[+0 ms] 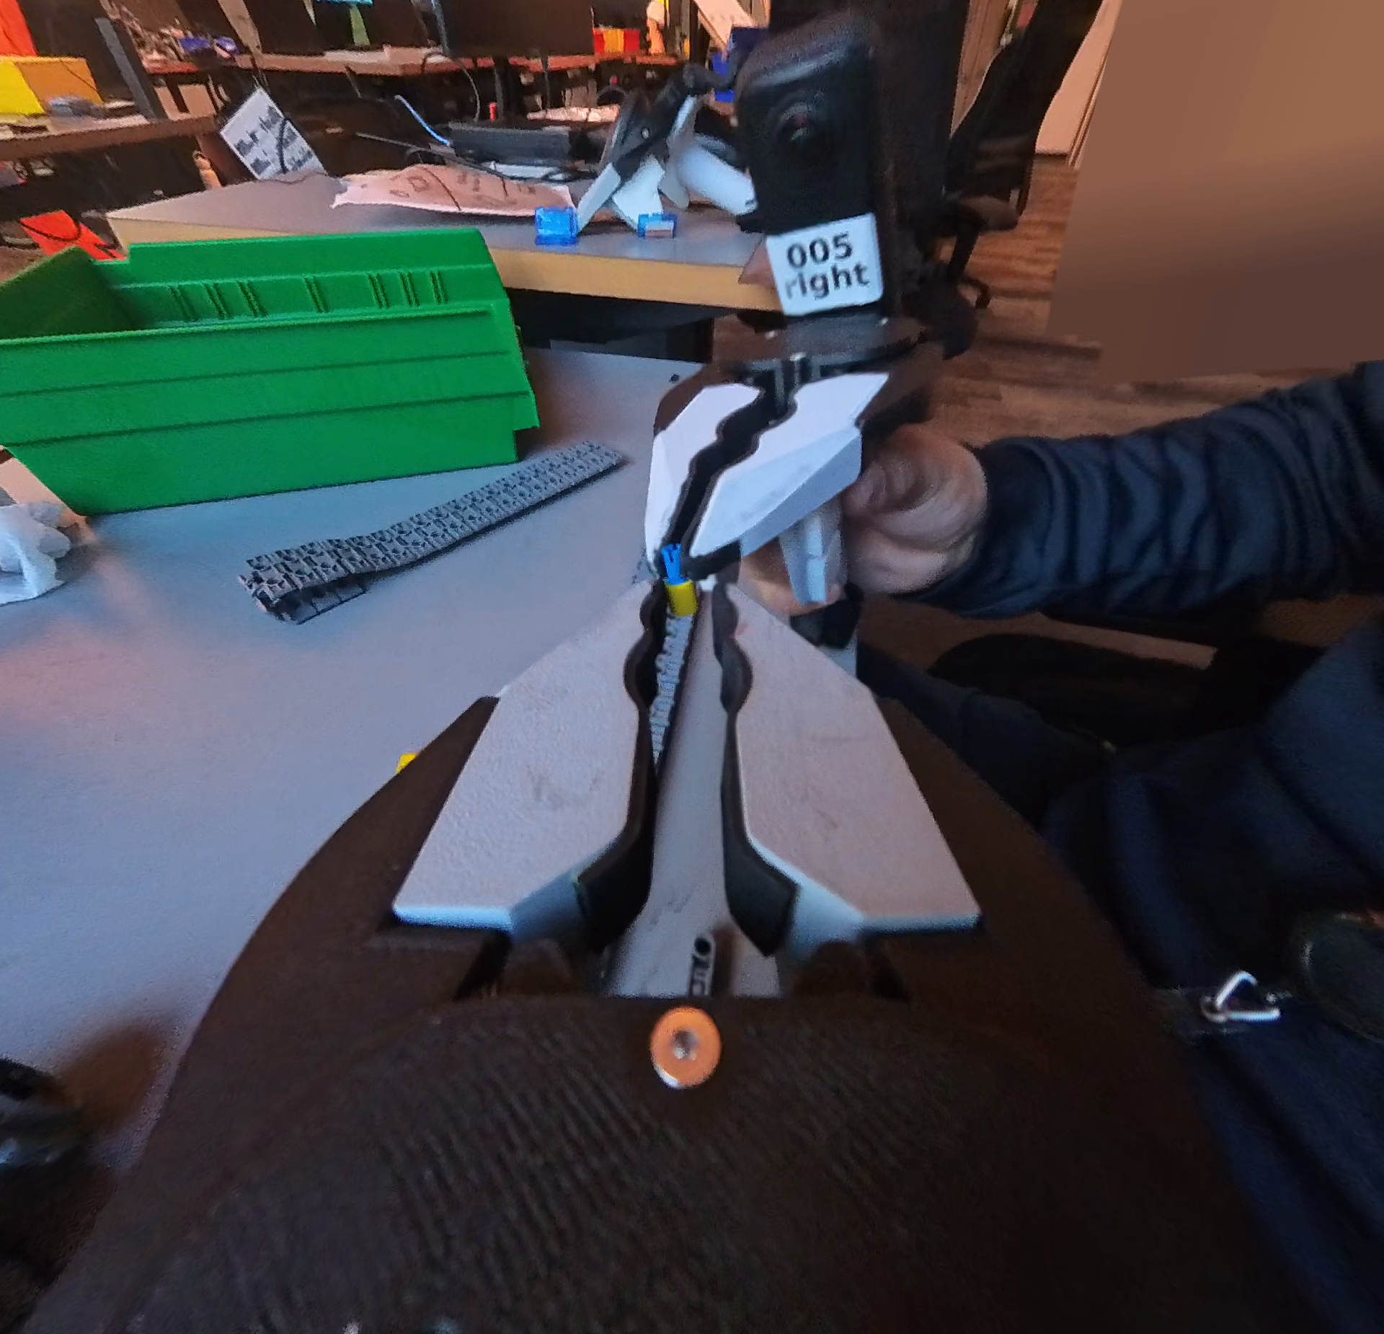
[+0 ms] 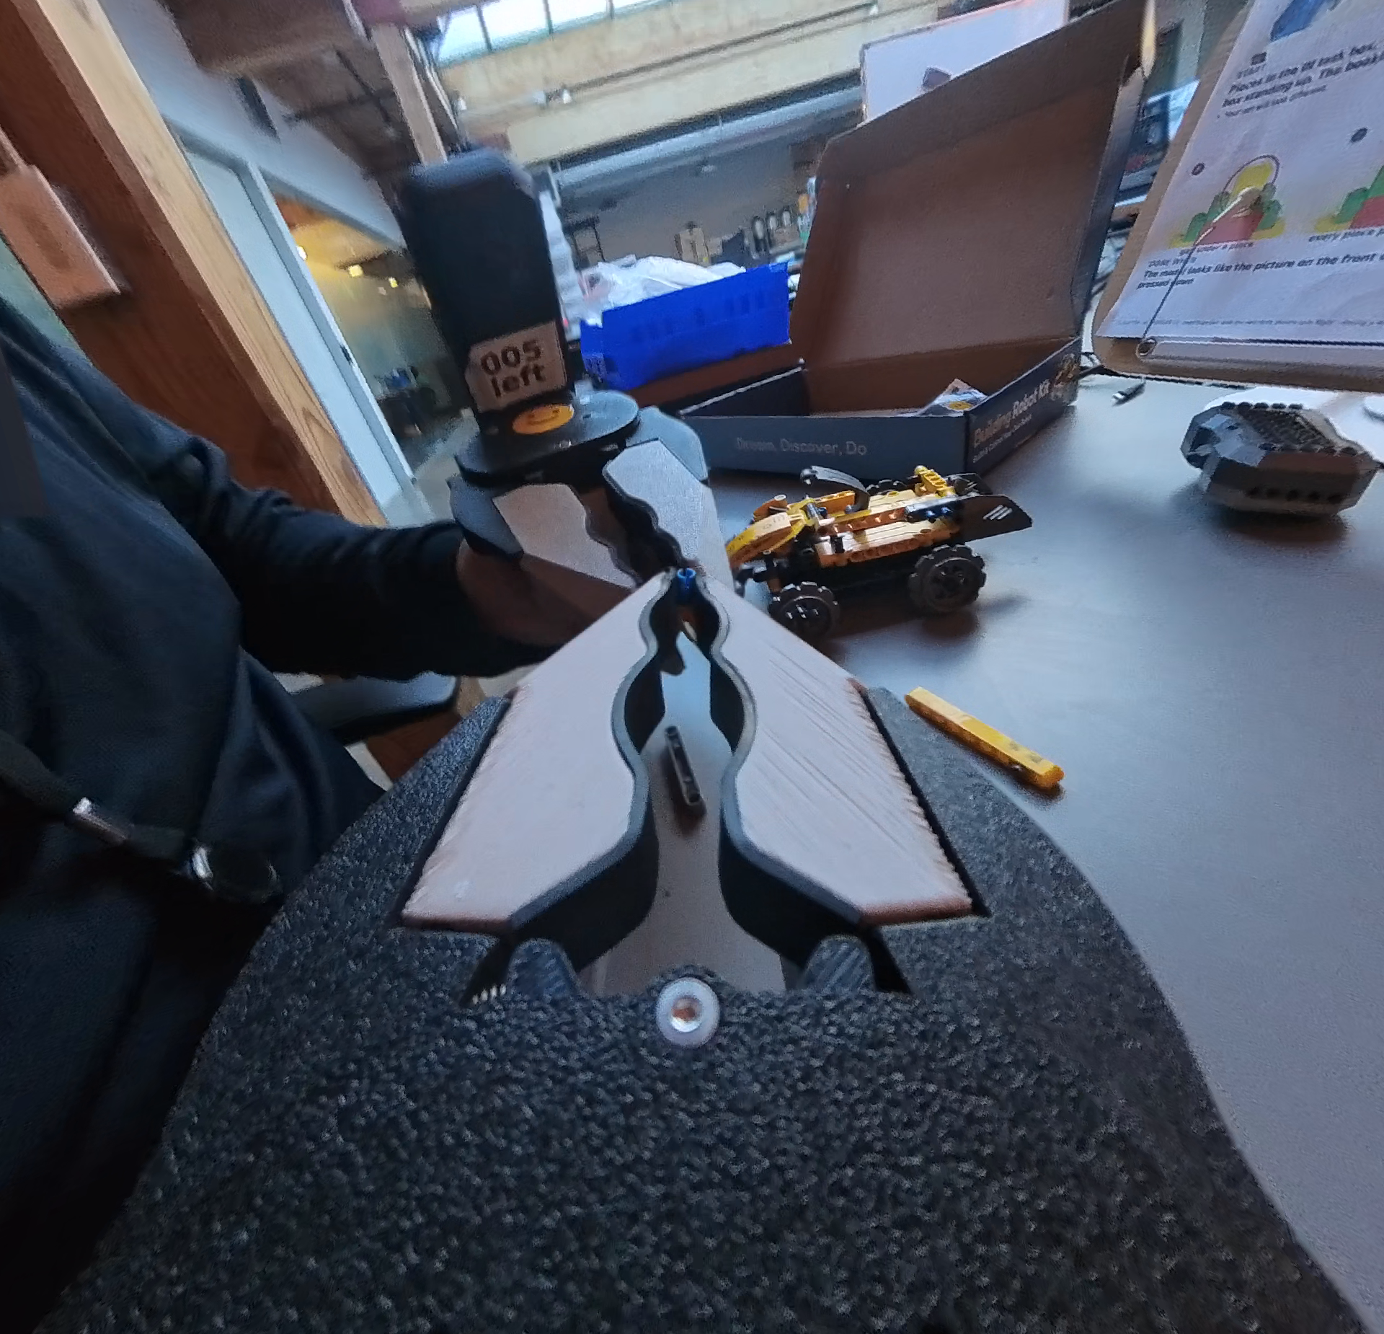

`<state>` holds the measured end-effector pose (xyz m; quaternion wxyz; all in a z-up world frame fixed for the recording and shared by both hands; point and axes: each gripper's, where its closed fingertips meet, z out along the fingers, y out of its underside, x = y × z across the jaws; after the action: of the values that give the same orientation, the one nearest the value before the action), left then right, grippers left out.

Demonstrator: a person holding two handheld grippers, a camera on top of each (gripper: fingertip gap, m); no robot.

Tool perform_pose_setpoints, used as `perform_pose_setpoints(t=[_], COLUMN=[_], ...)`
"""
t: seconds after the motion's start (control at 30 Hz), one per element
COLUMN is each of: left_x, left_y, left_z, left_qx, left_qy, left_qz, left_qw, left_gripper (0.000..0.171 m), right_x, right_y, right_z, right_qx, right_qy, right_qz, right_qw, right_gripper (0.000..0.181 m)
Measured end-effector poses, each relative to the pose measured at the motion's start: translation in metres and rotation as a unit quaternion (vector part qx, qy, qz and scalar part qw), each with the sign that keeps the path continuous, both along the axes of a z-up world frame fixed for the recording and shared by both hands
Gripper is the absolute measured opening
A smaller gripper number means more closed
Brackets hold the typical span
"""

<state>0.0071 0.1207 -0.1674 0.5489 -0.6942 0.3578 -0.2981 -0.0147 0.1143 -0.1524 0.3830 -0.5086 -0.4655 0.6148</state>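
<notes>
In the left wrist view my left gripper (image 1: pixel 680 600) is shut on a small yellow piece (image 1: pixel 680 595) at its tips. A grey ribbed strip (image 1: pixel 669 680) runs back from that piece between the fingers. My right gripper (image 1: pixel 676 562) faces it tip to tip, held by a hand (image 1: pixel 910 511), and pinches a small blue pin (image 1: pixel 671 558) that touches the yellow piece. In the right wrist view the right gripper (image 2: pixel 683 586) is shut on the blue pin (image 2: pixel 683 579). The left gripper's fingers (image 2: pixel 659 504) meet it from behind.
A green bin (image 1: pixel 262 369), a black track strip (image 1: pixel 427 530) and a white cloth (image 1: pixel 26 549) lie to the left. A yellow and black toy car (image 2: pixel 869 541), an open cardboard box (image 2: pixel 936 324), a yellow beam (image 2: pixel 985 736), a small black beam (image 2: pixel 683 773) and a dark part (image 2: pixel 1273 451) lie on the table (image 2: pixel 1161 699). My left and right fingertips are right by each other.
</notes>
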Motion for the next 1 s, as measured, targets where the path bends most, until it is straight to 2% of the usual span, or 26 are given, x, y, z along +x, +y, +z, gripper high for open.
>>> perform_pose_setpoints(t=[0.2,0.27,0.47,0.53,0.63,0.7,0.77,0.83,0.9,1.0], left_x=[0.000,-0.001,-0.007,-0.009,-0.033,-0.050,-0.048,-0.043,-0.045,-0.048], left_y=[0.007,0.008,0.009,0.008,0.012,0.010,0.002,-0.006,-0.008,-0.007], left_z=[0.009,0.008,-0.004,-0.012,-0.033,-0.054,-0.058,-0.050,-0.042,-0.033], left_qx=[-0.014,-0.018,0.004,-0.009,-0.032,-0.058,-0.086,-0.114,-0.128,-0.104], left_qy=[-0.072,-0.075,0.023,0.059,0.127,0.173,0.142,0.069,0.019,0.008], left_qz=[0.020,0.023,0.028,0.021,0.054,0.073,0.054,0.030,0.025,0.028], left_qw=[0.997,0.997,0.999,0.998,0.990,0.980,0.985,0.991,0.991,0.994], left_gripper=[0.006,0.006,0.005,0.006,0.029,0.031,0.058,0.069,0.069,0.066], right_x=[0.001,0.001,-0.003,-0.001,0.010,0.019,0.027,0.032,0.035,0.036], right_y=[0.006,0.007,0.007,0.010,0.027,0.041,0.051,0.056,0.059,0.059], right_z=[0.008,0.007,-0.002,-0.001,0.006,0.006,0.003,0.004,0.004,0.004], right_qx=[-0.103,-0.123,-0.064,-0.044,-0.041,-0.027,-0.016,-0.023,-0.030,-0.029], right_qy=[0.049,0.055,0.022,0.017,0.019,0.009,0.003,0.007,0.013,0.013], right_qz=[0.012,0.015,-0.007,-0.017,-0.041,-0.065,-0.085,-0.090,-0.092,-0.093], right_qw=[0.993,0.991,0.998,0.999,0.998,0.997,0.996,0.996,0.995,0.995], right_gripper=[0.001,0.001,0.000,0.000,0.000,0.000,0.000,0.000,0.000,0.000])
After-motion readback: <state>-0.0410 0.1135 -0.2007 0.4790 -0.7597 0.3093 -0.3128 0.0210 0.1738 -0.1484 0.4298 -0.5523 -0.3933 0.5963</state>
